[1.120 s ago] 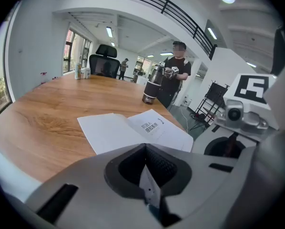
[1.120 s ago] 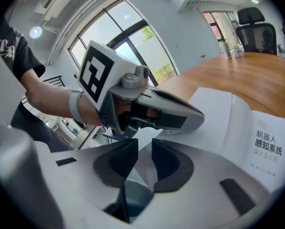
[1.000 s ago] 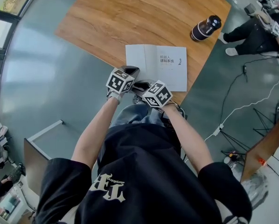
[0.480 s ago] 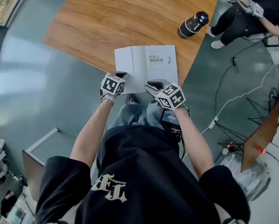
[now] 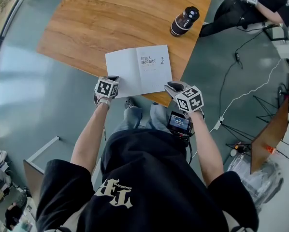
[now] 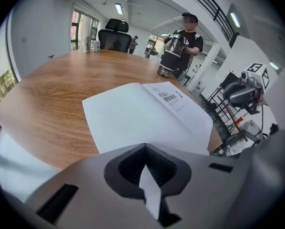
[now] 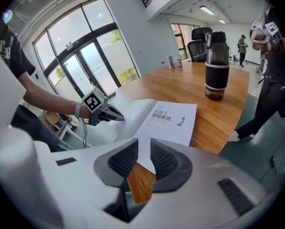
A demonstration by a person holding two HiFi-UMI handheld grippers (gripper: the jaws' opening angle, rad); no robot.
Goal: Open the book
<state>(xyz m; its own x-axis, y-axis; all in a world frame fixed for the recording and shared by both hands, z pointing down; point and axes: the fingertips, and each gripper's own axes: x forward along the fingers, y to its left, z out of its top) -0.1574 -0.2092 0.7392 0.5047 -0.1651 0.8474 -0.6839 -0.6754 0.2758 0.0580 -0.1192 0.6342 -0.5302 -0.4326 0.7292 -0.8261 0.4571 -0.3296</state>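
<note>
Book (image 5: 138,70) open near wooden table (image 5: 110,18) edge, left page pinched in closed left gripper (image 5: 111,79); right gripper (image 5: 172,86) parted, empty, beside right corner. Bottle (image 5: 184,21) contents unclear.

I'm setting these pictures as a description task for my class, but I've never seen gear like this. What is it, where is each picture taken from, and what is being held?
There is no robot here. A person holds a hand-operated pinching tool in each hand. One picture comes from a camera on the person's head, looking down. The other two come from cameras riding on the tools, looking along their jaws. On the wooden table lies an open book, with a dark bottle standing farther off. The left tool is shut on the book's blank left leaf. The right tool has its jaws apart and holds nothing.
</note>
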